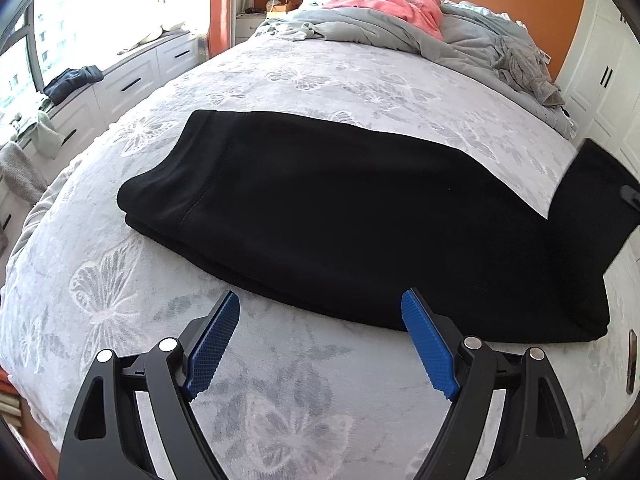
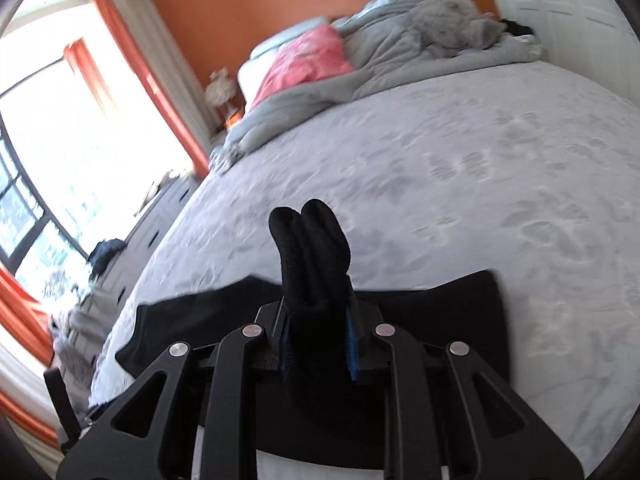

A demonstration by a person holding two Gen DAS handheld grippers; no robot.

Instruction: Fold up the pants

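Black pants lie across the bed, legs stacked, waistband to the left. Their right end is lifted off the bed at the frame's right edge. My left gripper is open and empty, just in front of the pants' near edge, blue pads wide apart. In the right wrist view my right gripper is shut on a bunched end of the pants, which sticks up past the fingertips. The rest of the pants spreads below it.
The bed has a grey butterfly-pattern cover. A rumpled grey duvet and a pink garment lie at the headboard end. White drawers with clothes on top run under the window at left. White wardrobe doors stand at right.
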